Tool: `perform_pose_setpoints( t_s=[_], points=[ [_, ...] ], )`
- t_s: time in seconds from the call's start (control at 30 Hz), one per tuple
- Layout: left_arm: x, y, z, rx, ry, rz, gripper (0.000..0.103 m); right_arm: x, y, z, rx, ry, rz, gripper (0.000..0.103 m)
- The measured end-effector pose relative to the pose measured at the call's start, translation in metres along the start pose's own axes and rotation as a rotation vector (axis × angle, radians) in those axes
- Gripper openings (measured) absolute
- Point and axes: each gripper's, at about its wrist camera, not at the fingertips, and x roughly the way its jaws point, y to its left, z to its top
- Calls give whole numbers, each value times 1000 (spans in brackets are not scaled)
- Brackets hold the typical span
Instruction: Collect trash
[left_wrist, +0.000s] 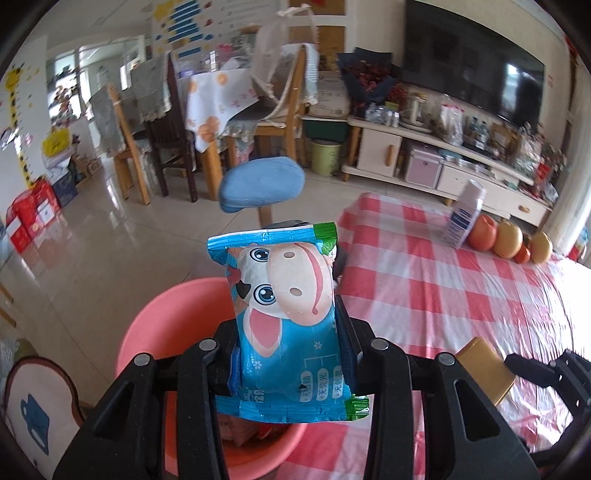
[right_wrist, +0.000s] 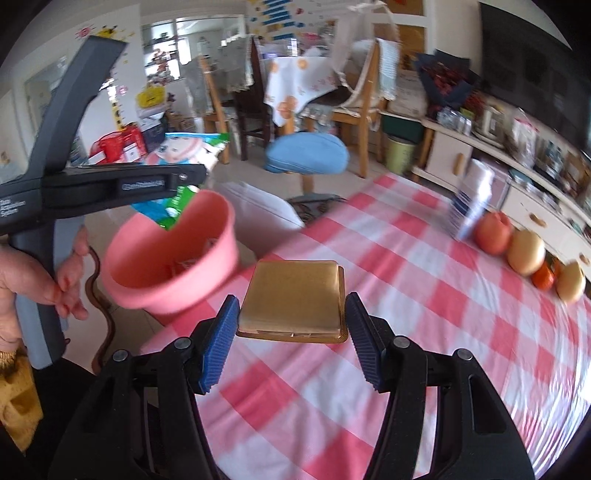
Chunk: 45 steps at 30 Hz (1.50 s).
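Trash: I am holding a blue snack packet (left_wrist: 288, 325) clamped in the left gripper (left_wrist: 291, 350), frame centre, above the pink bin (left_wrist: 155, 321) | right gripper (right_wrist: 291, 332) is clamping a gold wrapper (right_wrist: 295, 295), lower centre, over the checked table (right_wrist: 424, 295) | progress: bin is already holding some scraps; both pieces not yet dropped in.

Blue cartoon-cow wrapper (left_wrist: 288, 325), gold packet (right_wrist: 295, 299), pink bucket (right_wrist: 147, 258), red-and-white checked tablecloth (right_wrist: 406, 295).
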Motion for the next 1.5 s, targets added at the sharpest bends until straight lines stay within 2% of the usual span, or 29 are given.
perform_pose_setpoints(
  t_s=[0.33,0.57,0.6,0.63,0.67,0.7,0.83,0.9,1.07,1.37,1.5],
  points=[
    [23,79,-2,-202,69,39,41,26,65,39,-122,-24,103,60],
    [35,106,-8,-289,105,65,42,48,93,53,-177,-10,168,61],
    [37,108,-9,-297,106,72,46,54,98,54,-187,-9,179,61],
    [39,111,-10,-302,108,85,51,65,101,52,-196,-6,181,66],
    [41,113,-10,-303,109,100,59,69,101,50,-184,2,177,73],
    [40,114,-12,-302,109,112,67,70,99,48,-169,1,174,74],
    [37,120,-13,-326,100,151,79,62,82,35,-78,-35,159,80],
    [34,119,-11,-329,85,155,88,58,77,31,-64,-44,144,84],
    [27,104,-3,-275,58,178,95,45,57,18,-34,-60,67,89],
    [14,73,7,-240,-9,102,95,28,26,-5,17,-49,1,89],
    [6,49,12,-191,-53,72,95,16,17,-14,17,-57,-29,89]
  ],
)
